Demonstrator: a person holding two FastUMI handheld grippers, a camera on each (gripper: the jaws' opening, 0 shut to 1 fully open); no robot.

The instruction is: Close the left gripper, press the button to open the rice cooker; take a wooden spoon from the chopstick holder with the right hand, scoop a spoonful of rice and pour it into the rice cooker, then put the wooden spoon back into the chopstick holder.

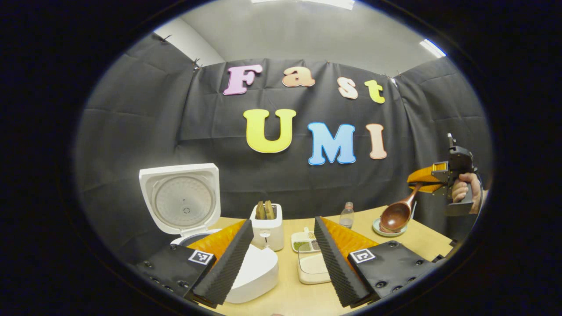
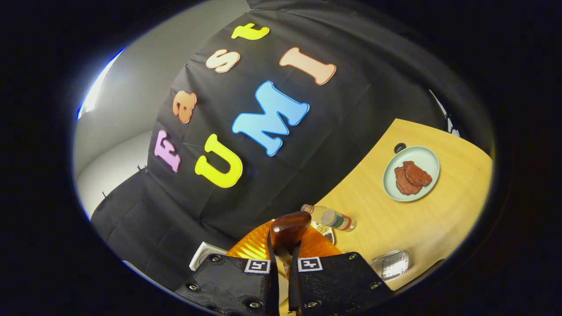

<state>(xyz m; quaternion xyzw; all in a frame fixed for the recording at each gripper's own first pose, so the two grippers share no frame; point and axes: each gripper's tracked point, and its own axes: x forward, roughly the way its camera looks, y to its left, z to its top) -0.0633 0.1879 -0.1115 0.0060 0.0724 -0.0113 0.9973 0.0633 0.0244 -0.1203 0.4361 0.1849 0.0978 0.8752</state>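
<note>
One wooden table (image 1: 421,245) is carrying everything, and on its left side one white rice cooker (image 1: 250,272) is standing with its lid (image 1: 181,197) swung fully up, the round inner plate of the lid facing forward. The left gripper (image 1: 281,259) is hovering low in front of the cooker with its two fingers spread wide apart and gripping nothing. Behind the gap between those fingers one white toaster (image 1: 267,230) is standing with two slices of bread (image 1: 265,210) poking out of its slots. Beside it one clear tub of white rice (image 1: 311,265) is lying near one small divided dish (image 1: 304,240) of grains. In the right gripper view, one pale green plate (image 2: 428,153) is holding two brown slices of meat (image 2: 412,177), and one small clear bottle (image 2: 330,217) is standing near the wall. The right gripper (image 2: 281,263) is raised above the table's right side, held by one hand (image 1: 462,189), its two fingers pressing closed on the handle of one wooden spoon (image 1: 397,214), whose bowl is hanging in the air near the plate.
</note>
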